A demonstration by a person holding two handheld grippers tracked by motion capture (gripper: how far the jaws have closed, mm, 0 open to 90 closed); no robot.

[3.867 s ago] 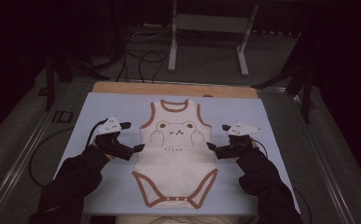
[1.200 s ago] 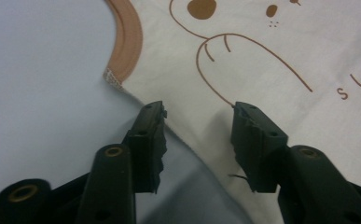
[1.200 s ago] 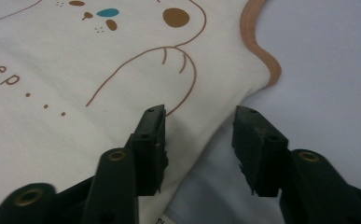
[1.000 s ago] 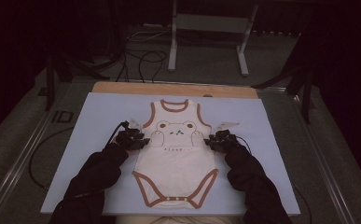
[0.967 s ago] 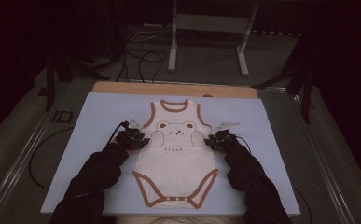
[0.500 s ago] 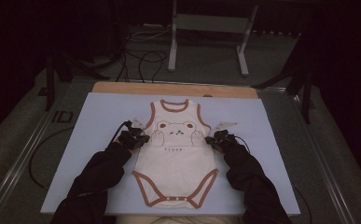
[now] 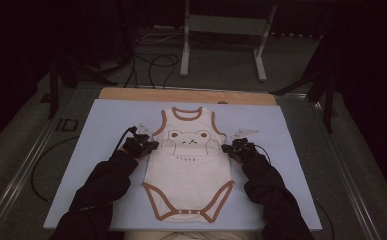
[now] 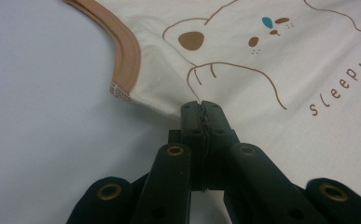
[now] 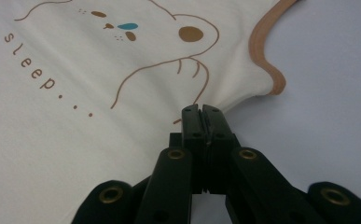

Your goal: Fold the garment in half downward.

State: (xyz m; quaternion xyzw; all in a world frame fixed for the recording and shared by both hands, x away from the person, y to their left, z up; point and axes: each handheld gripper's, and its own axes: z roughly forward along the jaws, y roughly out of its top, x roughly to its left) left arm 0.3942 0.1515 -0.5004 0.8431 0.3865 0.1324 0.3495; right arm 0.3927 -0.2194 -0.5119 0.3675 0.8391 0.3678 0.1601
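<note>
Pinching in from both sides now: left gripper (image 8: 201,108) clamped tight on the side seam of the baby bodysuit (image 7: 188,167), just below the brown-trimmed armhole, cloth puckered into the closed jaws. Same story opposite: right gripper (image 9: 201,111) closed hard on the other side seam, a small ridge of fabric drawn up between the tips, beside the curled brown binding.

Lying flat and face up on the pale blue mat (image 7: 291,150), neck toward the far edge, snap crotch toward the near edge, bear print and the word "sleep..." across the chest. Reaching in from below in the high view, dark sleeves, left gripper (image 7: 142,145) at the garment's left edge and right gripper (image 7: 236,148) at its right edge, level with the bear's paws.

Looks soft, thin and very light; no stiffness to count on, so probably drooping and folding the instant it leaves the mat. Unlikely to slip much from toothed tips, yet a shallow bite on one layer could pull free or drag only the top layer. Best held right here at the seams under the armholes, where doubled cloth gives more to grip; lifting both sides evenly should keep it from twisting.
</note>
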